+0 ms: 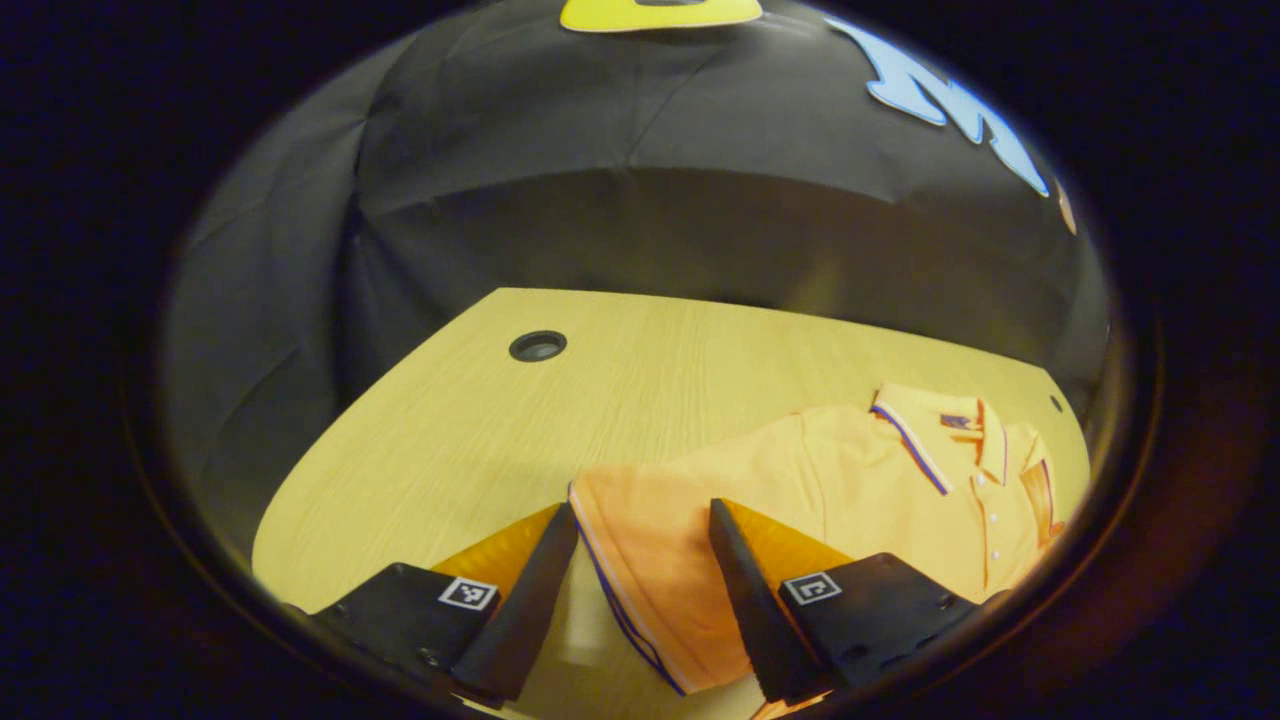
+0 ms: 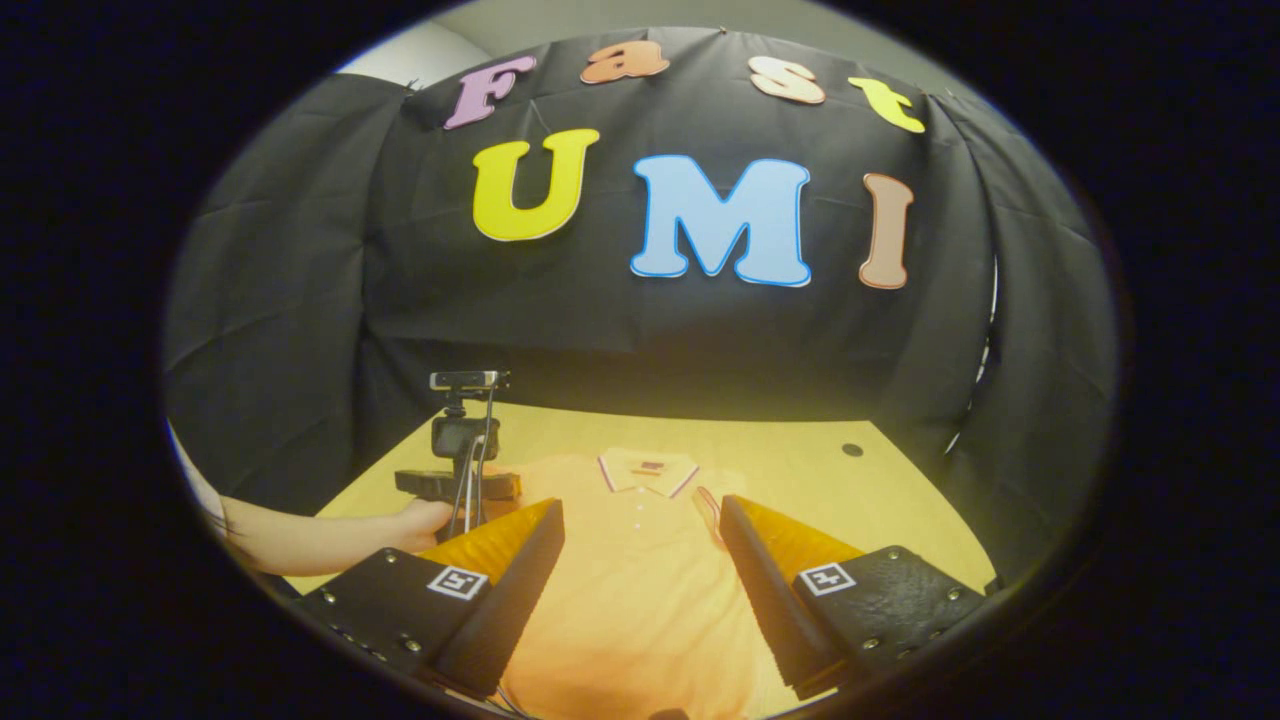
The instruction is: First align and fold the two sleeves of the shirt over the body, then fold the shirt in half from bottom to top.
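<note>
While flat, shirt (image 2: 640,570) (tools apart)

In the right gripper view, the bright orange polo shirt (image 2: 640,590) runs out of sight at the bottom edge, so its hem cannot be seen (its right sleeve also lies partly behind the right gripper's (image 2: 642,580) finger). The person's bare forearm (image 2: 300,540) is cut off at the left edge. In the left gripper view, the shirt's far sleeve is clipped at the right edge.
</note>
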Available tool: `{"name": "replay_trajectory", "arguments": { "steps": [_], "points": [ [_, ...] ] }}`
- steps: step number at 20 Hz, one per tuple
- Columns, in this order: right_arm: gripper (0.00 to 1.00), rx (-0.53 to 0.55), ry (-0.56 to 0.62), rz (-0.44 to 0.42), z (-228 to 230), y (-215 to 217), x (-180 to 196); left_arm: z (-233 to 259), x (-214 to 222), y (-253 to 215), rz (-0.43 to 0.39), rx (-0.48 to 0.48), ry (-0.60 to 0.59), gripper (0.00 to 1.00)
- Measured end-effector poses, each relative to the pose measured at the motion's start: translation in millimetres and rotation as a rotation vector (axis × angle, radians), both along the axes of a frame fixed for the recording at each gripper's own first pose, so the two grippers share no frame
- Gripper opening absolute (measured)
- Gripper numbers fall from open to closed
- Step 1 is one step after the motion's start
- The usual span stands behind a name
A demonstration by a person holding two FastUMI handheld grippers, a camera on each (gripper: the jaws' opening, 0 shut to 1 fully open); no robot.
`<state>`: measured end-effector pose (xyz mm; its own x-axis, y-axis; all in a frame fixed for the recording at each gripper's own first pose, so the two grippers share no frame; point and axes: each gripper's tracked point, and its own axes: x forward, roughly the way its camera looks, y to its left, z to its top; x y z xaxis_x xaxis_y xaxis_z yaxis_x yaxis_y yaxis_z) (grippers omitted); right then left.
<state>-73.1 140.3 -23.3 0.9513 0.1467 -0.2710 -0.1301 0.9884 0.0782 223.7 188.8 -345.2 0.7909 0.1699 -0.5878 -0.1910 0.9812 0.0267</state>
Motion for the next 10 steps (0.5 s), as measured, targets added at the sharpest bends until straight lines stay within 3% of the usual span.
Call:
{"name": "replay_trajectory", "arguments": {
  "steps": [2,4,6,7,10],
  "points": [
    [0.96,0.006,0.003,-0.009,-2,-6,2,0,2,-3,-0.017,0.006,0.004,0.75],
    [0.97,0.011,0.015,-0.014,-7,-11,4,-1,4,-6,-0.029,0.005,0.001,0.71],
    [0.96,0.018,0.026,-0.018,-10,-14,6,-1,6,-7,-0.018,-0.003,-0.010,0.32],
    [0.96,0.019,0.029,-0.022,-12,-16,7,-2,6,-8,-0.038,0.005,-0.008,0.30],
    [0.97,0.021,0.037,-0.023,-14,-20,10,0,10,-16,-0.074,0.028,0.003,0.09]
  ]
}}
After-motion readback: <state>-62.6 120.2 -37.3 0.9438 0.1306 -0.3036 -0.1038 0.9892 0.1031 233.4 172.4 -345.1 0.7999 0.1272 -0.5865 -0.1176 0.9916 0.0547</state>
